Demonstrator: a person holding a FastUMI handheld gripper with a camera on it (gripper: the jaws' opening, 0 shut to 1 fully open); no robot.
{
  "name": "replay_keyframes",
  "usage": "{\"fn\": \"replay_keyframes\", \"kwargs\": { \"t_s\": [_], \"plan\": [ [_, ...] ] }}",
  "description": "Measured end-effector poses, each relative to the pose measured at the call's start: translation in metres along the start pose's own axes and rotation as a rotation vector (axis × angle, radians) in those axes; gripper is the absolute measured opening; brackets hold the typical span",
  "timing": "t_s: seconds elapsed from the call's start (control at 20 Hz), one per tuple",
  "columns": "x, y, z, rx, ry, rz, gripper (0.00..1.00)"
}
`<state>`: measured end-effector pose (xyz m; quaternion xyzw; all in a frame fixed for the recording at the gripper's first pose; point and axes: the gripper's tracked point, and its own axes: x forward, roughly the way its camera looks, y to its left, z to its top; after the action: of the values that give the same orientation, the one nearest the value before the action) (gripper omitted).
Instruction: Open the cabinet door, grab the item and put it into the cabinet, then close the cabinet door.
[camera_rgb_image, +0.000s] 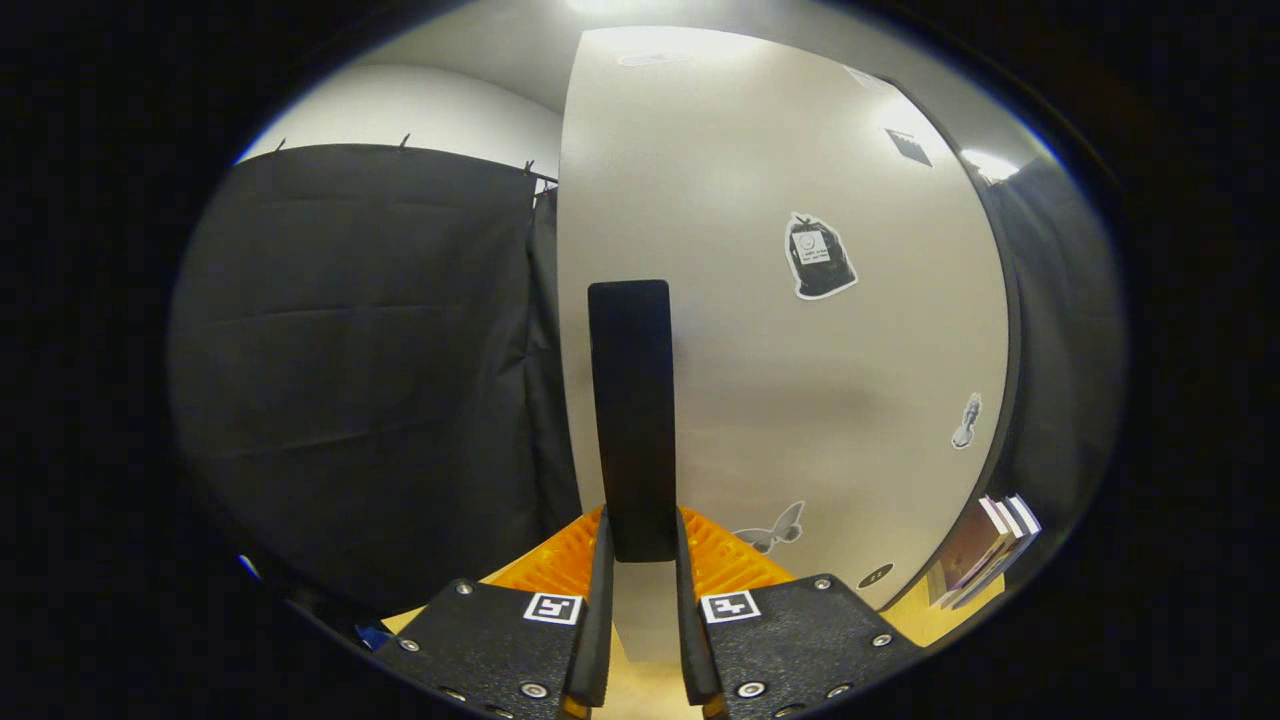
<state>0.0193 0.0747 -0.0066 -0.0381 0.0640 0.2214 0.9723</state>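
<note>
Gripper view: fingers clenched on black handle of cabinet door.

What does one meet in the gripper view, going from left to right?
Black curtain → black handle, clamped between the tool's fingers → bag sticker on the cabinet door → stacked books.
</note>
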Motion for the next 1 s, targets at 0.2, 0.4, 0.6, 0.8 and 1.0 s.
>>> {"fn": "replay_keyframes", "kwargs": {
  "t_s": [0.2,0.4,0.6,0.8,1.0],
  "plan": [
    [-0.030,-0.006,-0.004,-0.020,-0.002,0.126,0.29],
    [-0.068,-0.015,-0.010,-0.022,0.005,0.232,0.29],
    [-0.095,-0.028,-0.013,-0.038,0.032,0.339,0.29],
    [-0.130,-0.049,-0.017,-0.046,0.045,0.399,0.29],
    [-0.159,-0.074,-0.018,-0.005,0.059,0.438,0.29]
  ]
}}
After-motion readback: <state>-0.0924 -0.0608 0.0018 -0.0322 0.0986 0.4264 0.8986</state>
